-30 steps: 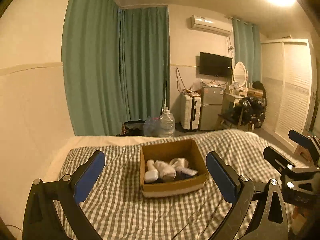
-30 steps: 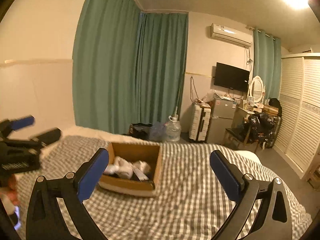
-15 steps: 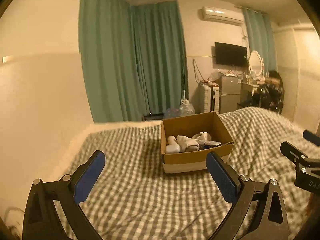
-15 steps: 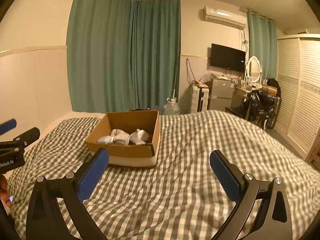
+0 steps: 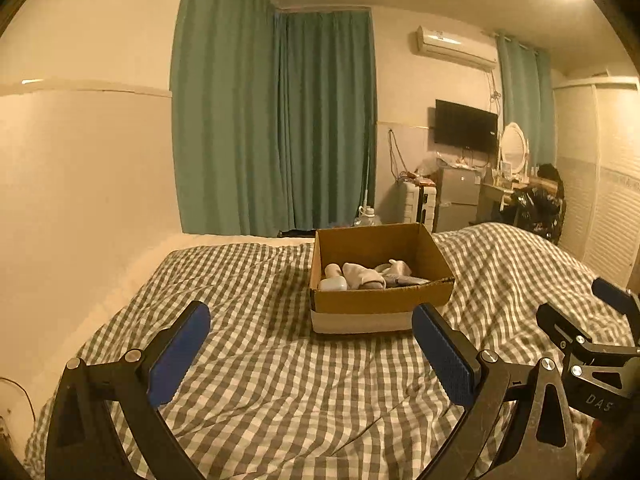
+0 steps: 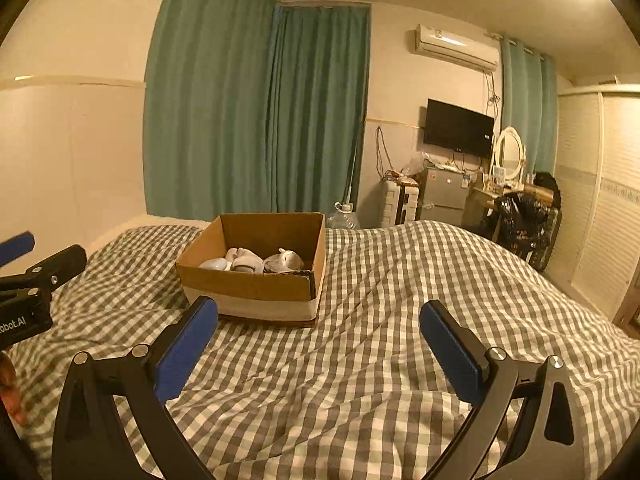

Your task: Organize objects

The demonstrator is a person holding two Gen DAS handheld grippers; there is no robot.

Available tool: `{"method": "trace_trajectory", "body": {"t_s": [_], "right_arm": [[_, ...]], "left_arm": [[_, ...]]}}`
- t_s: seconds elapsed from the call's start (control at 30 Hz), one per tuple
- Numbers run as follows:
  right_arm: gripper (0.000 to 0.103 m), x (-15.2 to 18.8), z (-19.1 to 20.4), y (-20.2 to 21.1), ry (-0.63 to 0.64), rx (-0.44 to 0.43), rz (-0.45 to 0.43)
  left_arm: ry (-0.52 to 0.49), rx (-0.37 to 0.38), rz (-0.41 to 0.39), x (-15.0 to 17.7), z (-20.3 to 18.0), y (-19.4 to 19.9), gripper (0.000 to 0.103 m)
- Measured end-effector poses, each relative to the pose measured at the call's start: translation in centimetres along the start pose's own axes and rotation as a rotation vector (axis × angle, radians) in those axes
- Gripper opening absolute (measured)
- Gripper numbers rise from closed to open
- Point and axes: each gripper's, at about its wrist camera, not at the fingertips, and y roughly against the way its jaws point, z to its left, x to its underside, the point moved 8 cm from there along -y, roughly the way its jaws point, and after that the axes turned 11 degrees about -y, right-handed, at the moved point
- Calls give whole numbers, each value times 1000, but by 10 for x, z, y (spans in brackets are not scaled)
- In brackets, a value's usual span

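Pale rolled socks (image 5: 362,276) lay inside the open brown cardboard box (image 5: 380,300) on the grey-checked bedspread (image 5: 280,380). Nearer, the left gripper (image 5: 312,354) and right gripper (image 6: 320,346) hovered spread and empty (probably approaching). Beyond hung green curtains (image 5: 280,128).

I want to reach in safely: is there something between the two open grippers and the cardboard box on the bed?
Nothing visible. Only bare checkered bedspread lies between the left gripper, the right gripper and the cardboard box, which is open at the top.
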Motion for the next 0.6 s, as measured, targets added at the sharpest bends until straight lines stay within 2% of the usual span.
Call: {"method": "trace_trajectory", "body": {"t_s": [0.23,0.6], "right_arm": [[101,-3,-3,6,-32,-17,-19],[101,0,-7,4,-57,-25,1]], "left_arm": [[-13,5,18,6,-3,-5,103],[-35,25,29,10,-9,-5,103]]}}
